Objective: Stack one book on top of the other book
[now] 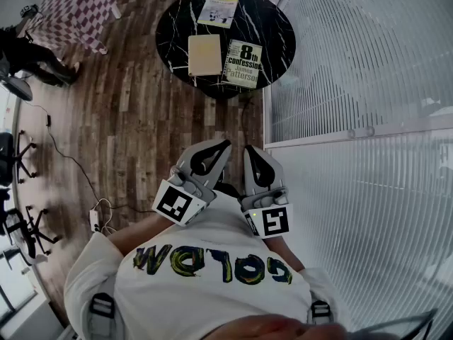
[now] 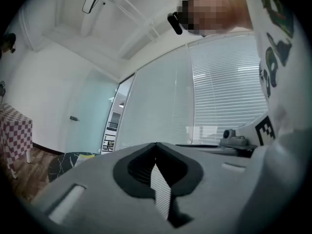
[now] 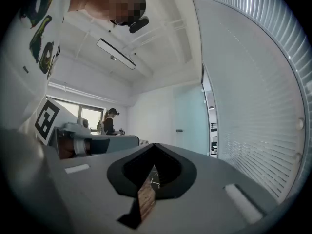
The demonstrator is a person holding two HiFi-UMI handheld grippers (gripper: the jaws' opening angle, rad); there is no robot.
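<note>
Left gripper [image 1: 222, 146]: clenched, empty | right gripper [image 1: 250, 151]: clenched, empty; both close to the person's chest | round black table [image 1: 173, 27]: tan book [image 1: 204, 54] just beside printed book [image 1: 243, 64]; unstacked

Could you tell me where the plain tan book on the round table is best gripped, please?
Probably the tan book by its near short edge, coming from the person's side: it lies flat, that edge faces the table rim, and the 8th Confession book crowds its right edge.
</note>
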